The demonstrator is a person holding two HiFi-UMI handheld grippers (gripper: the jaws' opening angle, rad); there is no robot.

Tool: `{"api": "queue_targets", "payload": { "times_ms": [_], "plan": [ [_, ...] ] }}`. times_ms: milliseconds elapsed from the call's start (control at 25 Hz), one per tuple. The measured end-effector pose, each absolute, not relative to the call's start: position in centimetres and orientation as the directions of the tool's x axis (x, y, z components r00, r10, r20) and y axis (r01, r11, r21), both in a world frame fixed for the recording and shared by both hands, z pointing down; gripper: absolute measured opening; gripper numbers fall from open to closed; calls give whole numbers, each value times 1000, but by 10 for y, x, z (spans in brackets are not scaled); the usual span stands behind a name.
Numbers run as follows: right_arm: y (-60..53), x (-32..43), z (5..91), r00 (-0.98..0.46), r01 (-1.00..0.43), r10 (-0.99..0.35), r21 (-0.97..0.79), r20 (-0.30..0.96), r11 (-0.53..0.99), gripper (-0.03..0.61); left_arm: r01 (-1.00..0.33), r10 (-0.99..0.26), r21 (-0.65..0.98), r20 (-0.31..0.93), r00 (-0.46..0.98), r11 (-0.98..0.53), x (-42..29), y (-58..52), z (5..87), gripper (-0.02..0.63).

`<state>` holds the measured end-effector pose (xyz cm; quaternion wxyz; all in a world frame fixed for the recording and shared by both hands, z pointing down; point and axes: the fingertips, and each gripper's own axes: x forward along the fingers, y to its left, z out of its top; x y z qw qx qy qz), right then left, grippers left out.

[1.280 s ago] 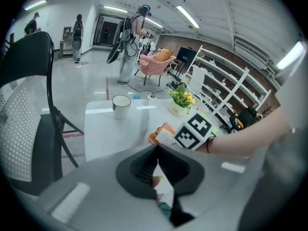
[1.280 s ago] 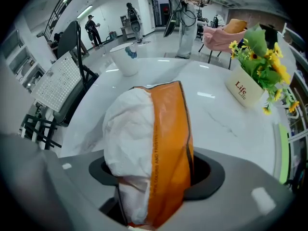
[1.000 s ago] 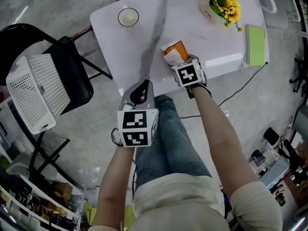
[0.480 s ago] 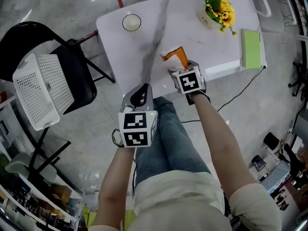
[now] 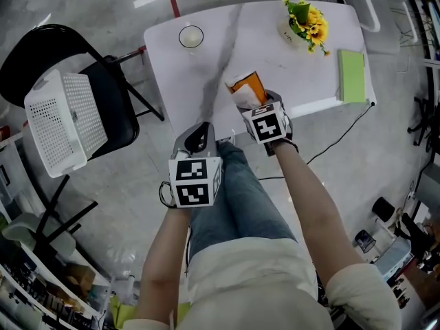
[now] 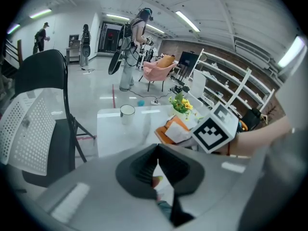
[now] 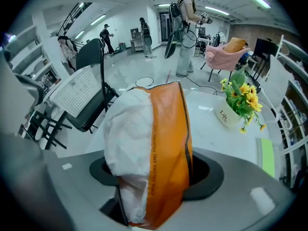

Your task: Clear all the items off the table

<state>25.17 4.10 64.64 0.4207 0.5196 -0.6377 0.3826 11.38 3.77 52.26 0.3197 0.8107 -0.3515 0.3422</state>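
An orange and white packet (image 7: 161,143) stands upright between the jaws of my right gripper (image 7: 154,174), which is shut on it. In the head view the packet (image 5: 245,88) hangs over the front edge of the white table (image 5: 206,74), just ahead of my right gripper (image 5: 257,104). My left gripper (image 5: 200,135) hovers below the table's front edge above the person's knee, its jaws shut with nothing in them (image 6: 157,150). A white cup (image 5: 191,36), a pot of yellow flowers (image 5: 302,23) and a green book (image 5: 351,75) stay on the table.
A white perforated basket (image 5: 58,119) rests on a black folding chair (image 5: 113,108) left of the table. A cable (image 5: 344,126) runs across the floor on the right. People stand far off in the hall (image 6: 134,42).
My right gripper has lifted the packet up off the table near its front edge. My left gripper has risen a little, still shut.
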Motion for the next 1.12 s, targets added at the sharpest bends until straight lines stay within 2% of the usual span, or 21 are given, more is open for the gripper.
{"api": "queue_targets", "payload": {
  "times_ms": [600,1120],
  "plan": [
    [55,241,569,-132,-988,-451,-78,882,136,330,-822,-388,264,781,489,-504,97,63,486,11],
    [79,238,498,-182,-976,-502,-93,845,198,330,-853,-455,250,759,466,-458,91,82,439,11]
  ]
}}
